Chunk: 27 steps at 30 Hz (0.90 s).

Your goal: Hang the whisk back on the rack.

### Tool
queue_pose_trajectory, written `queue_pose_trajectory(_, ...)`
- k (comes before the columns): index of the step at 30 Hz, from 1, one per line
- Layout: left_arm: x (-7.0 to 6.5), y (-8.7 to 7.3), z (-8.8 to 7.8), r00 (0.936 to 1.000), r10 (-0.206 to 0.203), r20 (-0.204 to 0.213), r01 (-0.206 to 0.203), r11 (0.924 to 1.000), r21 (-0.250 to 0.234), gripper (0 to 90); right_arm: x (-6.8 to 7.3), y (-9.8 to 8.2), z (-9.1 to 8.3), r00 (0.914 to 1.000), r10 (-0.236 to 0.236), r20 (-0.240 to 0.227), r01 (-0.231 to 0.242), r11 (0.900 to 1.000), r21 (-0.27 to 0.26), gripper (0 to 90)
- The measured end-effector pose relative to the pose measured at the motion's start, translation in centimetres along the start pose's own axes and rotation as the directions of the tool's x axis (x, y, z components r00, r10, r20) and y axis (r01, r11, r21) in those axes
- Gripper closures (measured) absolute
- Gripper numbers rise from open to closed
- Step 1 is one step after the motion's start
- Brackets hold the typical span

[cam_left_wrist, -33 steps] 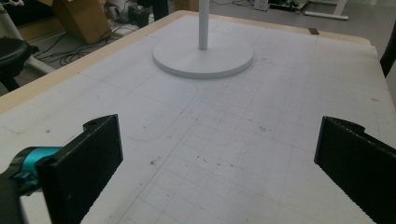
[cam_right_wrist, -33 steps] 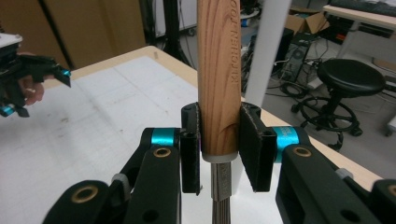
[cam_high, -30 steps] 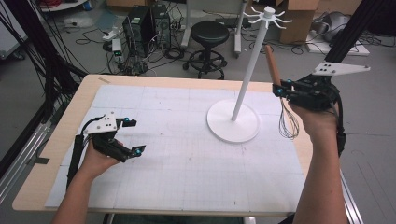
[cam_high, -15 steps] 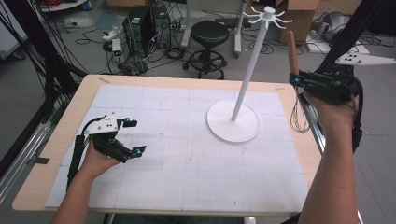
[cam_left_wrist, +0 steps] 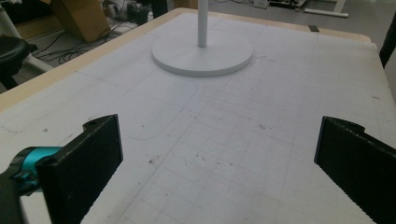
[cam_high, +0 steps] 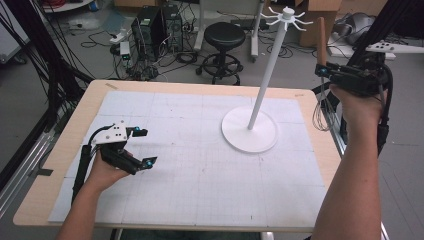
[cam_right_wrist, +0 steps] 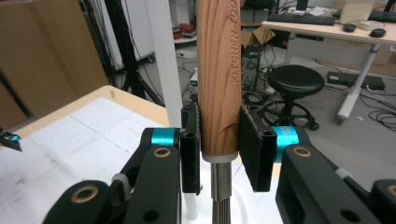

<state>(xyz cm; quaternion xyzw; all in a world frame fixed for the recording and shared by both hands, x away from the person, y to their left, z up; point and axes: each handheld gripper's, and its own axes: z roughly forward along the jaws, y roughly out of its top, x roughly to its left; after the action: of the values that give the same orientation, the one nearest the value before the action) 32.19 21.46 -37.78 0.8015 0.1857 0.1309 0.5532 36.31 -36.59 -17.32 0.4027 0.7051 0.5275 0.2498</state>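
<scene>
The high view looks forward and down on the whole surface (cam_high: 200, 210) from above. The left gripper view sits low, close to the surface, facing the white stand (cam_left_wrist: 201, 58); the right gripper view looks level, with the stand's pole (cam_right_wrist: 163, 60) near.

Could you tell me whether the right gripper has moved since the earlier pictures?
Yes. The right gripper, shut on the wooden handle, has risen and drifted right, away from the white stand.
</scene>
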Motion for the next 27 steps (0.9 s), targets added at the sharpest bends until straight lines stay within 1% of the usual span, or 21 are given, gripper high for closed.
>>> queue_pose_trajectory(2, 0.0, 0.0, -0.1, 1.0, 0.004, -0.001, -0.004, 1.0, 0.0, 1.6, 0.1, 0.1, 0.3, 1.0, -0.001, 0.003, 0.001, 1.0, 0.004, 71.3)
queue_pose_trajectory(5, 0.0, 0.0, -0.2, 1.0, 0.001, -0.003, -0.001, 1.0, -0.004, 1.6, 0.0, 0.1, 0.6, 0.9999, 0.011, 0.008, -0.011, 1.0, 0.005, 71.3)
queue_pose_trajectory(12, 0.0, 0.0, 0.0, 1.0, 0.001, -0.001, -0.001, 1.0, 0.003, 1.6, 0.4, 0.2, 0.9, 1.0, -0.002, -0.009, 0.002, 1.0, 0.004, 71.3)
queue_pose_trajectory(18, 0.0, 0.0, 0.1, 1.0, 0.002, 0.0, -0.002, 1.0, 0.007, 1.6, 1.1, 0.1, 1.7, 0.9989, -0.043, -0.018, 0.044, 0.998, 0.035, 71.3)
queue_pose_trajectory(27, 0.0, -0.1, 0.1, 1.0, 0.001, -0.001, 0.0, 1.0, 0.009, 1.6, 1.9, 0.4, 3.1, 0.998, -0.063, -0.004, 0.063, 0.995, 0.076, 71.2)
